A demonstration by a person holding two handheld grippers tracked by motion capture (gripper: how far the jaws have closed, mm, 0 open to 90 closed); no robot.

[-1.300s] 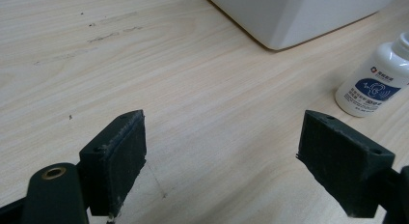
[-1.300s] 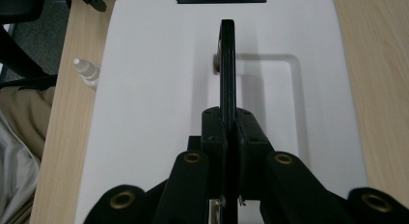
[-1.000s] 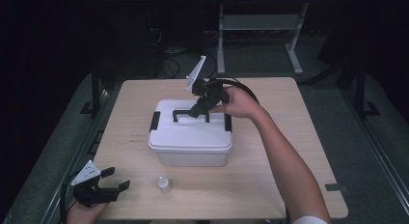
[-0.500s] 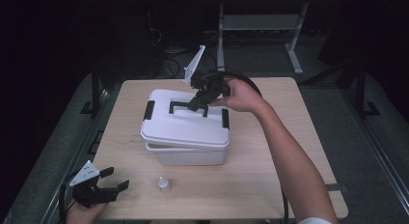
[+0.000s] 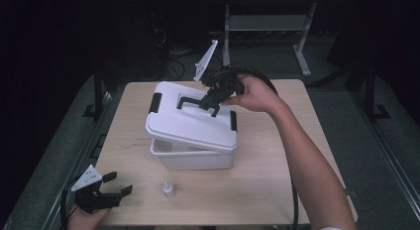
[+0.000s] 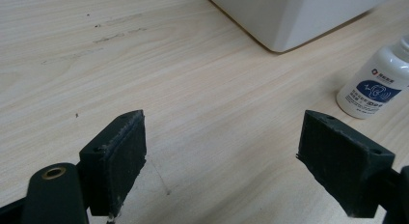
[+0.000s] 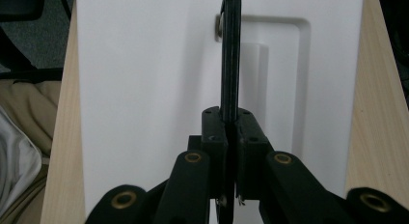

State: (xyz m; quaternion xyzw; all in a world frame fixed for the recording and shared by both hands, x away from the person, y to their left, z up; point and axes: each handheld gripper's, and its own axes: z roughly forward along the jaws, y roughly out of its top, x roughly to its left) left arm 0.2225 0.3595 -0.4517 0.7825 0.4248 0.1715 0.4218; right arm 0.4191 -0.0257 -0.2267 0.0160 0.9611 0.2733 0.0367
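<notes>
Pale wood-grain surface [image 5: 277,190], matt and smooth. At far left, left tongs [image 5: 113,189] released, resting at the near edge; beside them, a small white bottle [image 5: 169,190], rounded, blue-labelled. At centre, white plastic box [image 5: 193,158], rectangular, glossy. Lid [image 5: 188,123] tilted, raised off the box. Right tongs [image 5: 210,102] clenched on the thin black handle [image 7: 230,55]. Best lifted straight, kept level, grip centred.
</notes>
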